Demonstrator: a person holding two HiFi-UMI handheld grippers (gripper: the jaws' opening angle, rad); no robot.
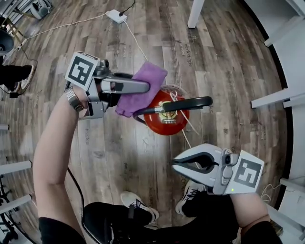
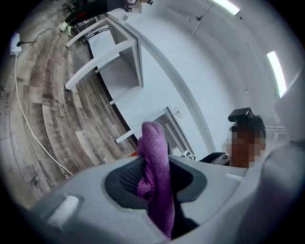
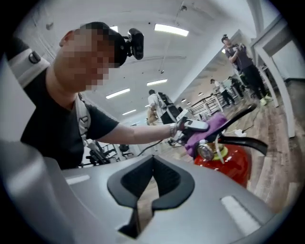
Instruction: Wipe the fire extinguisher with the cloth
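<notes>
- The floor [image 1: 119,157] is grey-brown wood plank and fills most of the head view. White shelving [image 1: 286,57] runs down the right edge, and a white furniture leg [image 1: 195,13] stands at the top.
- In the right gripper view, long ceiling lights [image 3: 169,29] cross the upper frame. Several people [image 3: 240,52] stand far off at the upper right.
- A white power strip [image 1: 116,16] lies at the top of the head view. Its pale cable [image 1: 136,40] trails down toward the centre.
- The person's two dark shoes [image 1: 136,205] with white soles sit at the bottom centre. A metal wristwatch [image 1: 74,99] is on the left wrist.
- The fire extinguisher [image 1: 164,125] stands on the floor at the centre of the head view, seen from above. It is lower right of the left gripper and above the right gripper.
- Its body is glossy red and round. A black lever [image 1: 190,102] reaches right across the top, and a thin white cord loops beside it. The right gripper view shows a small round gauge [image 3: 206,151] at the neck.
- The left gripper [image 1: 143,87] is at the upper left centre and is clamped on the purple cloth [image 1: 140,90]. The cloth bunches between the jaws and hangs over the upper left of the extinguisher's top. I cannot tell whether the cloth touches the extinguisher.
- The right gripper [image 1: 177,164] is at the lower right, clear of the extinguisher. Its jaws are pressed together with nothing between them.
</notes>
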